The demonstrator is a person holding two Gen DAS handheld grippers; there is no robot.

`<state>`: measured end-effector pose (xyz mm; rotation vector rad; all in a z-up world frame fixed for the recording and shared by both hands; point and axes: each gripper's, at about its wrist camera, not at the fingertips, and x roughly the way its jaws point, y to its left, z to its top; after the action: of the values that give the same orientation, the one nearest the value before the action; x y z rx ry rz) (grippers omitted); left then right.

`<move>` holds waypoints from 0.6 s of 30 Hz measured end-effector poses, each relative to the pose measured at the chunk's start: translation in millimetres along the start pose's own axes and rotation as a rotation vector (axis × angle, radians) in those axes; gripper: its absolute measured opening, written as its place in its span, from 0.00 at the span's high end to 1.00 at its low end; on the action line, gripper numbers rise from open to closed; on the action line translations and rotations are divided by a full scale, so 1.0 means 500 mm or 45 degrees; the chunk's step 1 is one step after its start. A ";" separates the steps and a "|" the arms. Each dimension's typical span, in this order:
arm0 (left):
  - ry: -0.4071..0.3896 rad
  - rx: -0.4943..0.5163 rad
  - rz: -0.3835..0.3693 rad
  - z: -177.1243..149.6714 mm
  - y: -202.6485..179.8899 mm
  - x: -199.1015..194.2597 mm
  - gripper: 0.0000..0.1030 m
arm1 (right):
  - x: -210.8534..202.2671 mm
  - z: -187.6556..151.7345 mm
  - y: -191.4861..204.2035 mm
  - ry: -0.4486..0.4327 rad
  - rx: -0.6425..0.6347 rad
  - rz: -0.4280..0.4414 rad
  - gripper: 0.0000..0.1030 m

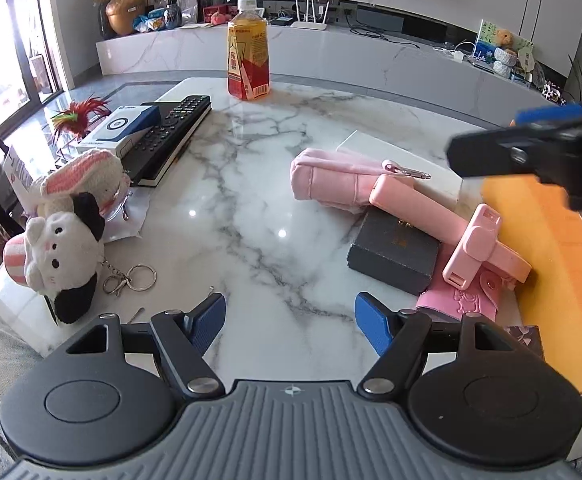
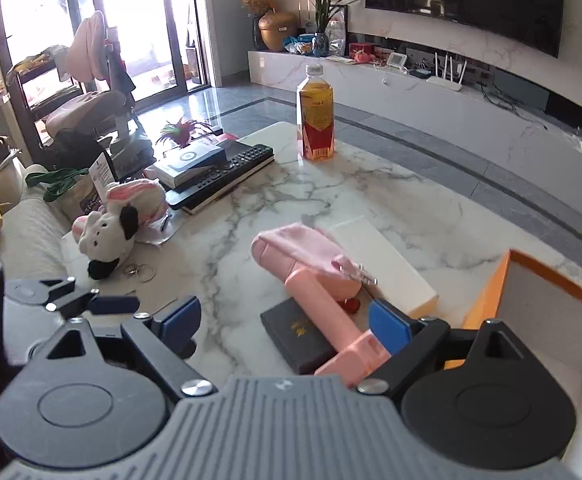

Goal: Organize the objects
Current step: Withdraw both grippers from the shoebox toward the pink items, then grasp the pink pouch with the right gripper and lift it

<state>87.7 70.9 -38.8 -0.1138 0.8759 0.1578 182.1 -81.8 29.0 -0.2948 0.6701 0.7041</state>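
Clutter is lying scattered over the marble table (image 1: pixel 251 184). Left gripper (image 1: pixel 290 322) is hovering low over bare marble at the near edge, fingers spread wide, holding nothing. Right gripper (image 2: pixel 285 320) is hanging above the right-hand pile, fingers likewise spread and empty; in the left wrist view it is showing as a dark blur at upper right.

Nearest on the left, a black-and-white plush toy (image 1: pixel 61 252) is lying on its side, its key rings (image 1: pixel 131 278) resting on the marble beside it. A pink-and-white plush (image 1: pixel 87 178) is sitting just behind it.

On the right, a pink selfie stick (image 1: pixel 447 224) is lying slantwise across a dark small box (image 1: pixel 395 254), its clamp end resting over a pink wallet (image 1: pixel 457 300). An orange box (image 1: pixel 547 272) is standing open just beside them at the table's right edge. A pink pouch (image 1: pixel 331 178) is lying behind the stick, touching its far end, with a white flat box (image 2: pixel 383 264) behind that.

Farther left, a remote control (image 1: pixel 171 132) is resting on a black notebook (image 1: pixel 163 164), a blue-and-white box (image 1: pixel 119 128) lying against it.

At the far edge, a bottle of amber drink (image 1: pixel 248 50) is standing upright, well apart from the rest.
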 end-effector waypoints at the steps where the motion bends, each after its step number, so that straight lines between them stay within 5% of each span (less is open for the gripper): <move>1: 0.009 -0.021 -0.022 -0.001 0.006 0.002 0.18 | 0.022 0.010 0.010 -0.019 -0.081 -0.041 0.11; 5: 0.105 -0.145 -0.098 -0.009 0.036 0.025 0.20 | 0.139 0.039 0.042 0.040 -0.385 -0.068 0.14; 12: 0.139 -0.225 -0.156 -0.010 0.061 0.039 0.20 | 0.294 0.047 0.086 0.283 -0.532 0.005 0.28; 18: 0.187 -0.229 -0.257 -0.015 0.057 0.045 0.20 | 0.382 0.012 0.155 0.396 -0.834 -0.252 0.33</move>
<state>90.9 99.7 -62.0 -0.3841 0.9895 0.0390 240.6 72.8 -93.9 -1.0764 0.6762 0.6776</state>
